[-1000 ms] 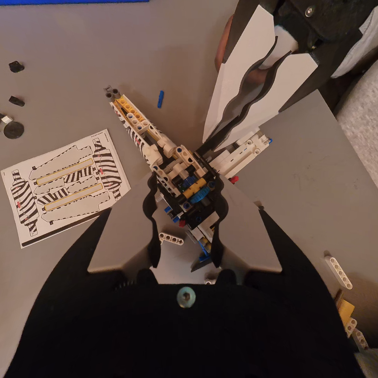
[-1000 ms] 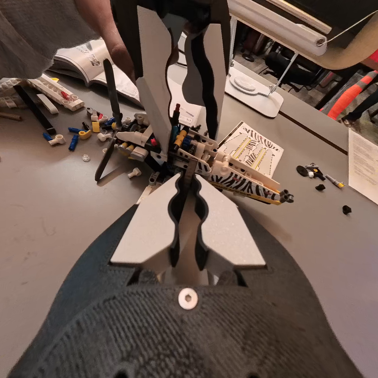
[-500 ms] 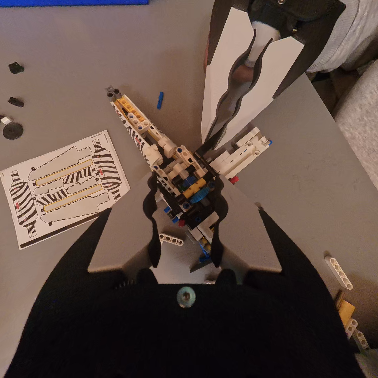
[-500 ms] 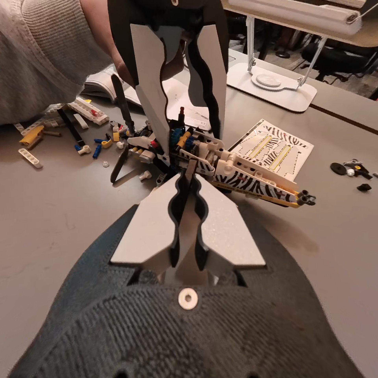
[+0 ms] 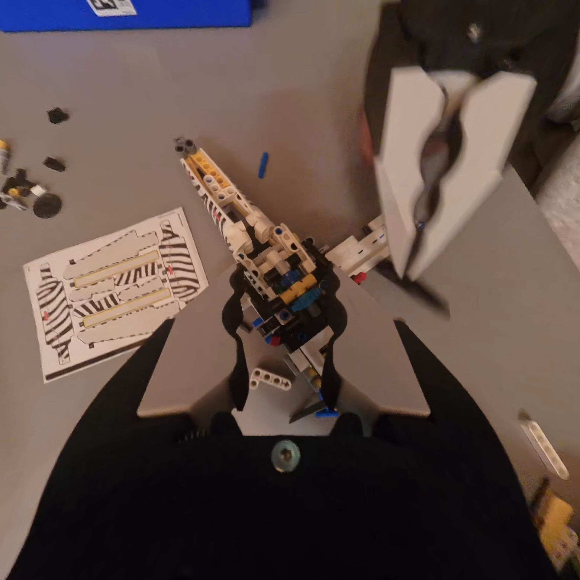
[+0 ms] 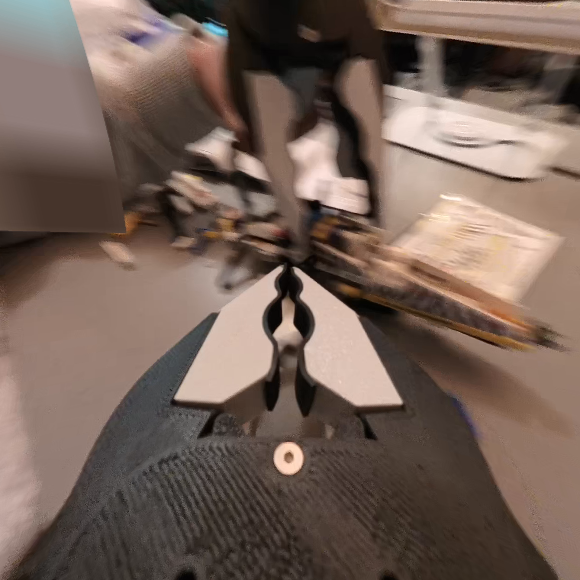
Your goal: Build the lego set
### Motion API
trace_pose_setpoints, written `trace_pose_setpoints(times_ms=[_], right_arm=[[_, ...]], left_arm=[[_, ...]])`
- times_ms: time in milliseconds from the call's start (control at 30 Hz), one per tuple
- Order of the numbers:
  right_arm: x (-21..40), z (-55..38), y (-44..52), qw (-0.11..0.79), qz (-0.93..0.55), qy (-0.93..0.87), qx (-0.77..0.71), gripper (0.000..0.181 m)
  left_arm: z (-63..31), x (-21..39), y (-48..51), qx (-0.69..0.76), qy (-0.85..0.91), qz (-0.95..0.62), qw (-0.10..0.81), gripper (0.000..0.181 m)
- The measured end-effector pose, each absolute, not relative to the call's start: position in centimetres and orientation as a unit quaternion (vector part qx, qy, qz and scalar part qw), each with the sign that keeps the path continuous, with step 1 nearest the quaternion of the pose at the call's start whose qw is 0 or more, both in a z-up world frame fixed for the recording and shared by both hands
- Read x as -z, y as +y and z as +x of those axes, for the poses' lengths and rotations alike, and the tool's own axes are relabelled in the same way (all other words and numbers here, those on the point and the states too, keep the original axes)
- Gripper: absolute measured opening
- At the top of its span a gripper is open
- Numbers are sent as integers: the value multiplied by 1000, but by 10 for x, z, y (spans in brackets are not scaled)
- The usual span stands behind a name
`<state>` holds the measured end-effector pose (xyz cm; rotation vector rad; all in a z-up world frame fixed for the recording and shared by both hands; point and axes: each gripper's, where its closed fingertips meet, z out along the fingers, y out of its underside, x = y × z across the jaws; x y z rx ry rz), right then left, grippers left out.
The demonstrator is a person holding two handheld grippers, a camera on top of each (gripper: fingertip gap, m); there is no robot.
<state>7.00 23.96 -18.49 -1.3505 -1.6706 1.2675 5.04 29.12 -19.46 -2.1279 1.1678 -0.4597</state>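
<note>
- Left tool (image 5: pixel 284 279) clamped on lego model (image 5: pixel 282 282), fingers either side of its black/yellow/blue core, w/ zebra-striped boom slanting away.
- Small white beam (image 5: pixel 270 379) on desk (image 5: pixel 125 110) just below model, btwn left tool's fingers.
- Sticker sheet (image 5: pixel 113 292) left of model.
- Blue pin (image 5: pixel 263 165) beyond model.
- Right tool (image 6: pixel 288 270) pinched on thin black piece (image 5: pixel 423 293), right of model; right wrist view badly blurred.

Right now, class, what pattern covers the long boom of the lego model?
Black-and-white zebra stripes on the boom, over yellow beams; the left wrist view shows it best.
</note>
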Motion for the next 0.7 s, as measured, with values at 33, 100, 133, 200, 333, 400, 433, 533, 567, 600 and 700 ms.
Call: trace_pose_setpoints(times_ms=[33, 100, 133, 200, 333, 400, 433, 533, 567, 600, 700], right_arm=[[190, 65, 229, 306, -515, -646, -472, 0], [206, 62, 249, 396, -515, -685, -330, 0], [201, 65, 253, 412, -511, -682, -323, 0], [184, 72, 262, 395, -535, -647, -373, 0], [169, 79, 271, 392, -548, -615, -410, 0], [173, 78, 262, 393, -544, -627, -396, 0], [176, 78, 255, 393, -540, -637, -385, 0], [179, 74, 216, 375, -516, -661, -395, 0], [180, 72, 199, 360, -508, -667, -409, 6], [181, 69, 181, 342, -501, -672, -424, 14], [185, 55, 125, 269, -484, -680, -480, 25]], left_arm=[[54, 195, 292, 178, 448, -811, 332, 50], [53, 195, 286, 175, 450, -819, 309, 50], [50, 194, 285, 165, 449, -823, 307, 49], [47, 194, 286, 158, 449, -822, 313, 49], [48, 194, 288, 169, 444, -821, 317, 49], [48, 194, 288, 169, 444, -821, 317, 49], [48, 194, 288, 170, 444, -821, 318, 49], [47, 195, 288, 173, 441, -822, 317, 50], [47, 195, 288, 173, 441, -821, 318, 50], [47, 195, 288, 173, 441, -821, 317, 50], [48, 195, 288, 176, 440, -821, 317, 50]])
